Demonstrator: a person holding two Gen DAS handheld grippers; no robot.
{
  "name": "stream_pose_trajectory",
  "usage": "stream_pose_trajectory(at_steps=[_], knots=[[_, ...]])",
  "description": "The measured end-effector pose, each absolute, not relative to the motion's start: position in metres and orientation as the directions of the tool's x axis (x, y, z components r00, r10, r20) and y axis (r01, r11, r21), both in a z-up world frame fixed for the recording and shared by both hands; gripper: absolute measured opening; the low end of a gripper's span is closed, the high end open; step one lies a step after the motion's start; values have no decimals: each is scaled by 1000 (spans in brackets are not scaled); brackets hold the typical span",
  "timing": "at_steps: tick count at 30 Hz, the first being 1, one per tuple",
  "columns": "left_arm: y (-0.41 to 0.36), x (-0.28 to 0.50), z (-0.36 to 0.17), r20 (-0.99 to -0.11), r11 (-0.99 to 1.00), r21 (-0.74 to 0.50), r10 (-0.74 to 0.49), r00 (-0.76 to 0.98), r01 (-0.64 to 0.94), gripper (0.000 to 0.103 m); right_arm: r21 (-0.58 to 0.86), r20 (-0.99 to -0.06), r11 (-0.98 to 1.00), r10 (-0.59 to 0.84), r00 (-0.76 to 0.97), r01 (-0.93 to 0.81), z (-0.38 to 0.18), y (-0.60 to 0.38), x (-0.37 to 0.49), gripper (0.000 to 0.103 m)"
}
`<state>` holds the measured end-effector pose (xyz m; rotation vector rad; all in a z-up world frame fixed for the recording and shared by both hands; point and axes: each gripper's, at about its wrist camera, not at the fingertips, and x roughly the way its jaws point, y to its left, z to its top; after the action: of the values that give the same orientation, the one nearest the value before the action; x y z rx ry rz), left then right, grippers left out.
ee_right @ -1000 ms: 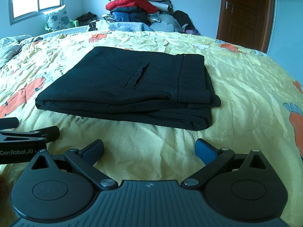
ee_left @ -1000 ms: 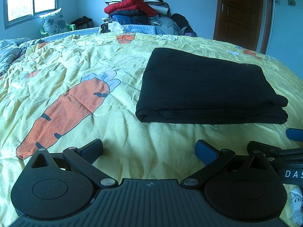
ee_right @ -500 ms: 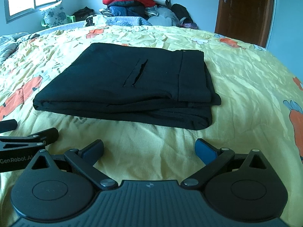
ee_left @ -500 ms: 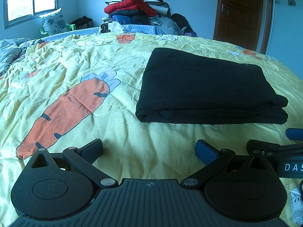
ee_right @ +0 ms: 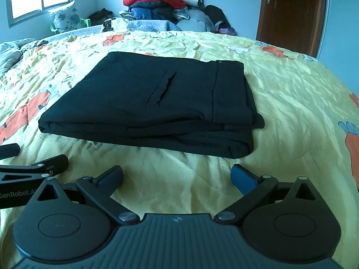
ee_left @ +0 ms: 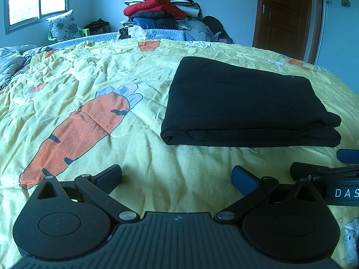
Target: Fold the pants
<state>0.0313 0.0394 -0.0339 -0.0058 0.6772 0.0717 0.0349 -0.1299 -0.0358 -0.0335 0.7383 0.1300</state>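
Black pants [ee_left: 244, 103] lie folded into a flat rectangle on the yellow carrot-print bedspread [ee_left: 89, 85]. In the right wrist view the pants [ee_right: 157, 103] show a slit pocket and the waistband on the right side. My left gripper [ee_left: 177, 177] is open, empty, hovering over the bedspread short of the pants' near left corner. My right gripper [ee_right: 177, 177] is also open and empty, just short of the pants' near edge. The tips of the other gripper show at the frame edge in each view.
A tall pile of clothes and quilts [ee_left: 161, 11] stands beyond the bed's far edge. A floral pillow [ee_left: 62, 24] sits under the window at the back left. A brown door [ee_left: 285, 15] is at the back right. Rumpled bedding [ee_left: 11, 60] lies far left.
The right wrist view has tipped and drawn slightly nearer the pants, which sit lower in frame. The left gripper has barely moved. Both stay open.
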Motion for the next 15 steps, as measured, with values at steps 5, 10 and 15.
stream_pose_trajectory(at_steps=[5, 10, 15], knots=[[39, 31, -34, -626, 998, 18, 64, 777, -68, 103, 17, -644, 989, 122, 755, -145, -39, -132, 31, 103], [40, 31, -34, -626, 998, 18, 64, 777, -68, 103, 16, -620, 990, 121, 775, -142, -41, -133, 29, 103], [40, 31, -34, -626, 998, 18, 64, 777, -68, 103, 14, -620, 990, 120, 776, -142, -41, -132, 29, 103]])
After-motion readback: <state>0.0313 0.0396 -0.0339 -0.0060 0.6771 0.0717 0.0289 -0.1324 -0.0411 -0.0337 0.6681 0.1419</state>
